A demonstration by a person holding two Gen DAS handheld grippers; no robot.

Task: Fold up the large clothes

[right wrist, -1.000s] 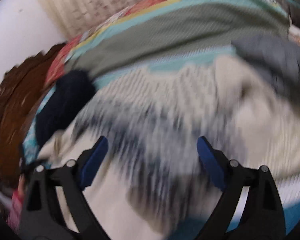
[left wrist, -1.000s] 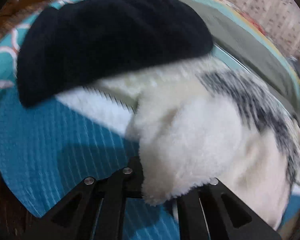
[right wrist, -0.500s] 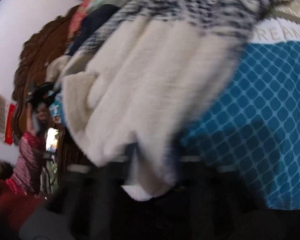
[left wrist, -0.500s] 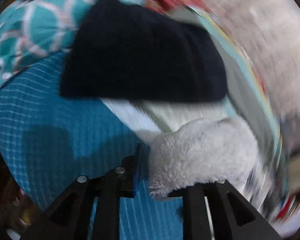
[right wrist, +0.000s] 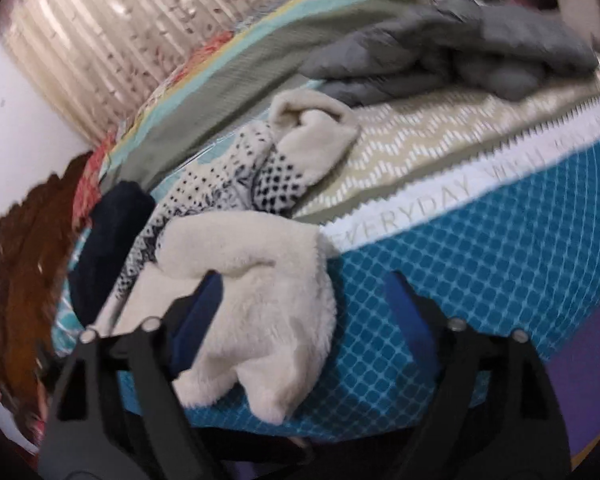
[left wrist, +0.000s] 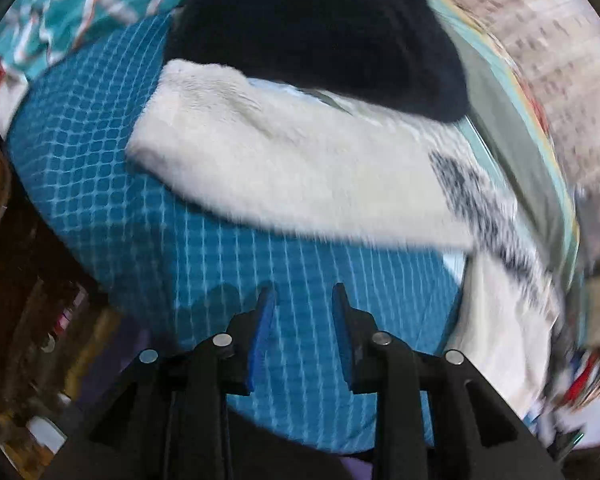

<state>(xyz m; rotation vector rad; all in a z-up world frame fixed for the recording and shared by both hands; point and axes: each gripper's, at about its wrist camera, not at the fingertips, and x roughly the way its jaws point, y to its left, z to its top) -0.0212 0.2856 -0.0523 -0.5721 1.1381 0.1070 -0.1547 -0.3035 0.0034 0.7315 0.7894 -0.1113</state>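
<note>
Now both tools opening (nothing gripped), fleece garment (left wrist: 300, 168) on bedspread (left wrist: 100, 184).

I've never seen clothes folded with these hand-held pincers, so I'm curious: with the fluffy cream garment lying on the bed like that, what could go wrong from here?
1. The fluffy cream fleece garment with a black-and-white knit pattern lies bunched, and both grippers, left gripper and right gripper, are opening with nothing gripped, so the fold may slump.
2. The dark navy garment overlaps its far edge and might get dragged along.
3. A corner hangs near the edge of the blue diamond-patterned bedspread and could slide off.
</note>
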